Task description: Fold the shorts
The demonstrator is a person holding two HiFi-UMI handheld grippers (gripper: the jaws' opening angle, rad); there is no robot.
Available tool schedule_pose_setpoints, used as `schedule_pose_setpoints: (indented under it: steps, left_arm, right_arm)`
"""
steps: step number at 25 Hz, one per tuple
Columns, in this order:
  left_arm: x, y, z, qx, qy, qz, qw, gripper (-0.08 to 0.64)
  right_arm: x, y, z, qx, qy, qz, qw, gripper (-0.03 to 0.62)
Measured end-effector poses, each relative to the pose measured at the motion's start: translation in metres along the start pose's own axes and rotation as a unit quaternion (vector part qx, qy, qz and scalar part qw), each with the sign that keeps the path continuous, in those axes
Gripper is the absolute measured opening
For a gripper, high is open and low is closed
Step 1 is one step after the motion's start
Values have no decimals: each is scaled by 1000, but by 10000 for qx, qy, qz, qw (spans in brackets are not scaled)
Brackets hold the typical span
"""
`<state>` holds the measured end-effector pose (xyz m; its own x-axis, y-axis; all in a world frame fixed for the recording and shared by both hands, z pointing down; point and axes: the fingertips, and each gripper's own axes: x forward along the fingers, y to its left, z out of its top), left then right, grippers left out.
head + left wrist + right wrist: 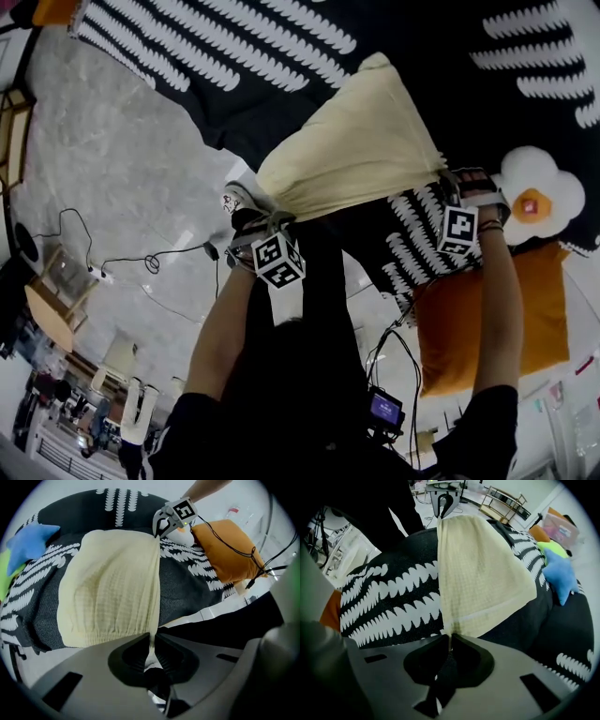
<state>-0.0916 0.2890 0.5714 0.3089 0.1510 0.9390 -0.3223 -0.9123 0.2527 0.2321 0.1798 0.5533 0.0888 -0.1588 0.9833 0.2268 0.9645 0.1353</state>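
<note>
Head view: grey marbled floor [122, 159] at far left, with loose cables [141, 262] lying on it. A shoe [239, 199] shows just left of the left gripper [265, 221], whose marker cube sits on the wrist side.

The left gripper's fingers are pressed together on one near corner of the pale yellow shorts [356, 141]. In the left gripper view that corner is at the gathered elastic waistband, and the cloth runs straight into the closed fingers [161, 651].

The shorts are spread over a black cover with white leaf-like stripes [234, 56], and they taper toward the far side. Their near edge is stretched in a line between the two grippers. Whether the cloth rests fully on the cover is hard to tell.

The right gripper [450, 180] holds the other near corner. In the right gripper view its fingers [461, 651] pinch a stitched hem corner, with no gap between them beyond the cloth. Both forearms reach out from a dark-sleeved torso near the camera.

To the right of the shorts is a white and orange fried-egg plush [534, 197]. An orange cushion [487, 319] sits nearer, at the cover's edge. The gripper views also show a blue star cushion [560, 573] on the far side of the cover, with something bright green [548, 550] just beside it.
</note>
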Motion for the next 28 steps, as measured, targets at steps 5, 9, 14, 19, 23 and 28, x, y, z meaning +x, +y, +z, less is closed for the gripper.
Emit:
schedule_pose_setpoints:
  steps: [5, 9, 14, 19, 23, 28]
  left_arm:
    - [10, -13, 0, -1350, 314, -725, 9877, 300]
    - [1, -12, 0, -2217, 40, -650, 9729, 333]
    - [-16, -1, -8, -2153, 165, -407, 9755, 334]
    - [-38, 34, 5, -2472, -20, -116, 9689, 334]
    - [-66, 74, 37, -2569, -440, 157, 9653, 333]
    - [-96, 124, 97, -2094, -834, 453, 9732, 333]
  right_arm:
    - [3, 28, -2, 307, -91, 424, 9986, 259]
    - [-5, 45, -7, 1302, -16, 477, 9903, 373]
    - [-25, 40, 0, 2972, -223, 273, 9542, 353]
    - [-36, 26, 23, 4903, -954, 29, 8663, 315]
    - [-51, 13, 29, 6009, -1452, -214, 7858, 265]
    - [-71, -3, 11, 6841, -1635, -449, 7094, 236]
